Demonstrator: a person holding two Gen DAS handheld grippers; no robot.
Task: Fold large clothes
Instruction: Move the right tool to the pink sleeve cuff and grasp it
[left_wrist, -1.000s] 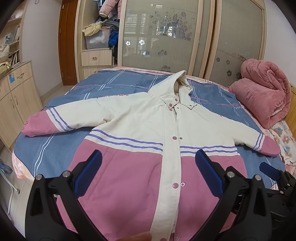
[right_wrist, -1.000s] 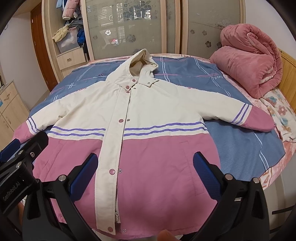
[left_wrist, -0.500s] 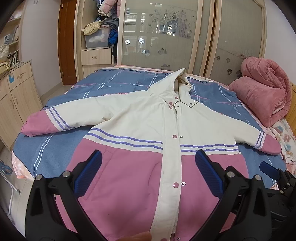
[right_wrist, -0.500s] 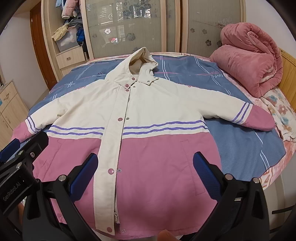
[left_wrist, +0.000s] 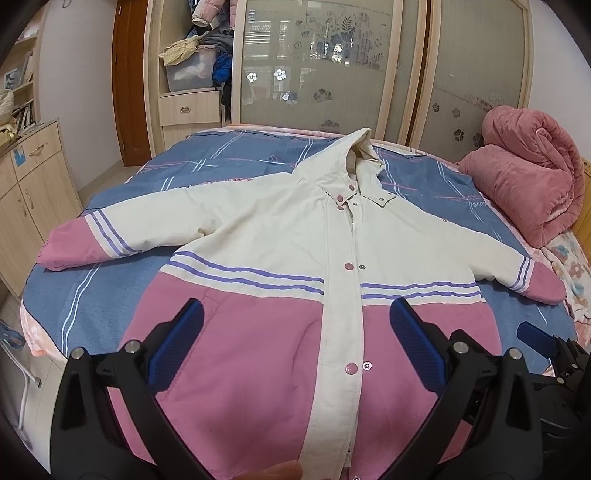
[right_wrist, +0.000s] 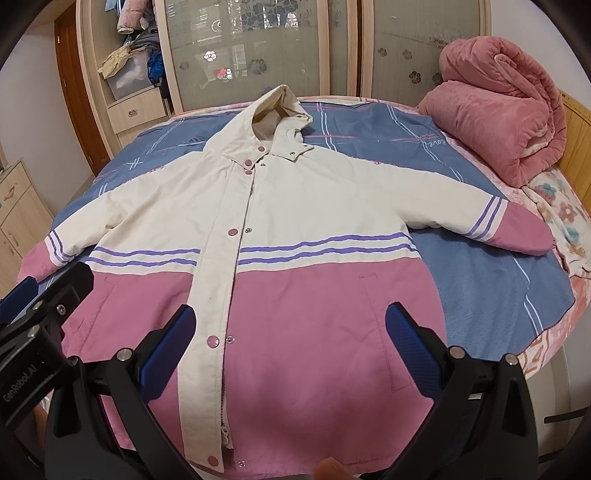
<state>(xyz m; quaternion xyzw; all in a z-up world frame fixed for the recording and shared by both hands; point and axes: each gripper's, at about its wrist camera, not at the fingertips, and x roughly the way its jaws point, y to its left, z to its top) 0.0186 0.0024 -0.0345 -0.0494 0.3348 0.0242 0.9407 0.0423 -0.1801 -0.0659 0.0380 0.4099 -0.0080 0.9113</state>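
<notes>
A big coat (left_wrist: 295, 258) lies flat on the bed (left_wrist: 110, 280), front side up. It fills the middle of both pictures. The top half is cream and the bottom half is pink, with two purple stripes across the chest. Both sleeves are spread out wide to the sides. Each sleeve ends in a pink cuff. The hood (right_wrist: 275, 110) points to the top of the frame, toward the wardrobe (left_wrist: 332, 62). Pink snap buttons run down the cream strip in the middle of the coat.

The left gripper (left_wrist: 295, 345) sits at the bottom of the left wrist picture. Its two blue fingers (left_wrist: 177, 350) are spread far apart and nothing is between them. It floats above the pink bottom part of the coat and holds nothing.

The right gripper (right_wrist: 288, 345) sits at the bottom of the right wrist picture. Its blue fingers (right_wrist: 413, 350) are also spread wide, with nothing in them. It is over the pink part too, near the bottom edge of the coat. The left gripper shows again at the lower left of this picture.

A rolled pink blanket (right_wrist: 495, 118) sits at the upper right, on the bed near the sleeve but not touching it. A wooden cabinet (left_wrist: 29, 195) stands at the left edge.
</notes>
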